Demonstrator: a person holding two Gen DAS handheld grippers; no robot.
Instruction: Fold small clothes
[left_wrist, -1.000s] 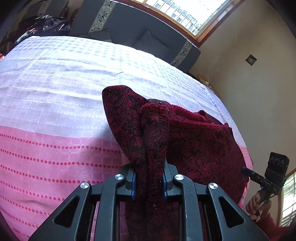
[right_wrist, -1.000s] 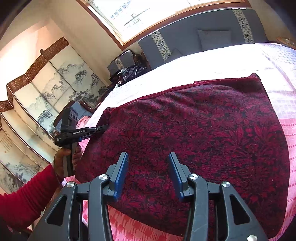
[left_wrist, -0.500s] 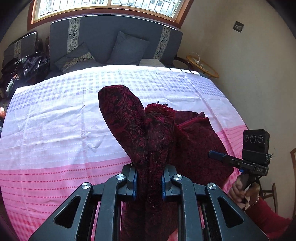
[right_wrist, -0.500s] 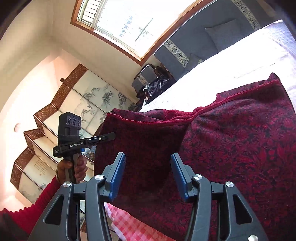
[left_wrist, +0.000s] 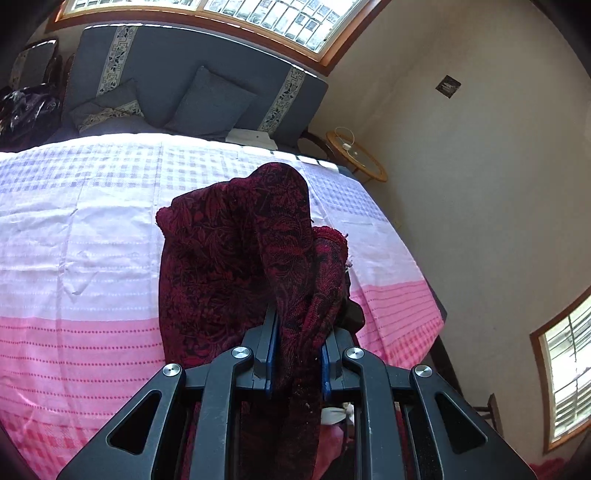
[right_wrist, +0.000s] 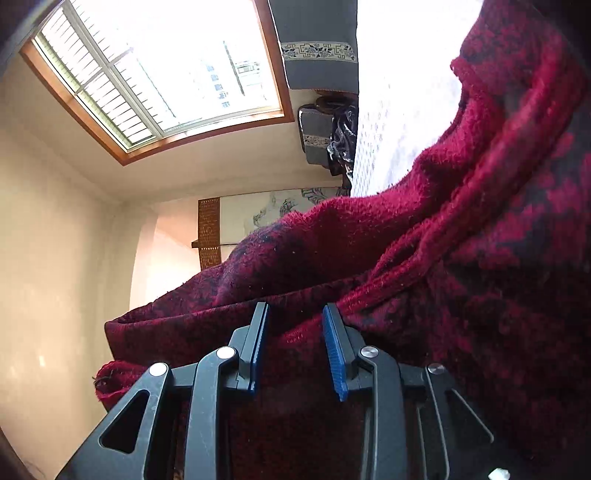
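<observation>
One dark red cloth (left_wrist: 236, 258) hangs bunched in our left gripper (left_wrist: 295, 354), clamped tight above the bedspread's (left_wrist: 92, 240) pink edge. Our right gripper's (right_wrist: 295, 343) jaws have just been closing around that cloth's hem; whether they pinch it, we cannot tell.

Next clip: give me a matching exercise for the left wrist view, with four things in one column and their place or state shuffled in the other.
Things:
1. left tongs
2. dark red cloth
3. grey cushion
4. round side table

Place or state:
A. leaning on the sofa back
B. by the wall, past the bed's far corner
C. shut on a bunched fold
D. held up over the bedspread

Pairs: 1-C, 2-D, 3-A, 4-B
</observation>
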